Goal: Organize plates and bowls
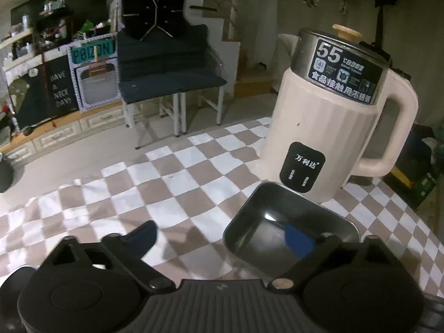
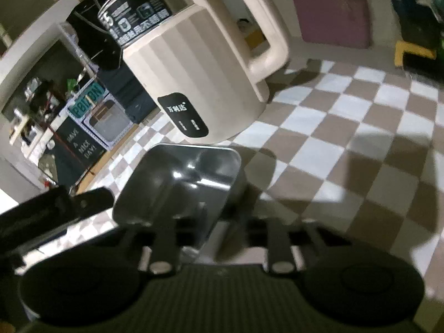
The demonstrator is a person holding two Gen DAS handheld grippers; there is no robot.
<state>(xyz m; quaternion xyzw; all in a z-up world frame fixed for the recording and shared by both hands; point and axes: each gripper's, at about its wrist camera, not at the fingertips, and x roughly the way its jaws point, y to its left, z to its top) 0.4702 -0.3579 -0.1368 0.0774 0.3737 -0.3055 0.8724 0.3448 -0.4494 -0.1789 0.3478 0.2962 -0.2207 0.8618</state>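
kettle (image 1: 327,116) crowds dish (image 1: 288,222) (left open)

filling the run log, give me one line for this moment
left gripper: open, one finger in steel tray | right gripper: on tray rim, closure unclear | kettle behind tray | checkered cloth

Landmark: kettle (image 1: 327,116) stands on the table (image 1: 155,183), toward its far right part.
Tray (image 1: 288,222): on the table just in front of the kettle's base, about touching it.
Chair (image 1: 172,77): on the floor beyond the table, left of the kettle.
Shelves (image 1: 36,63): far left of the kettle, behind the chair's left side.
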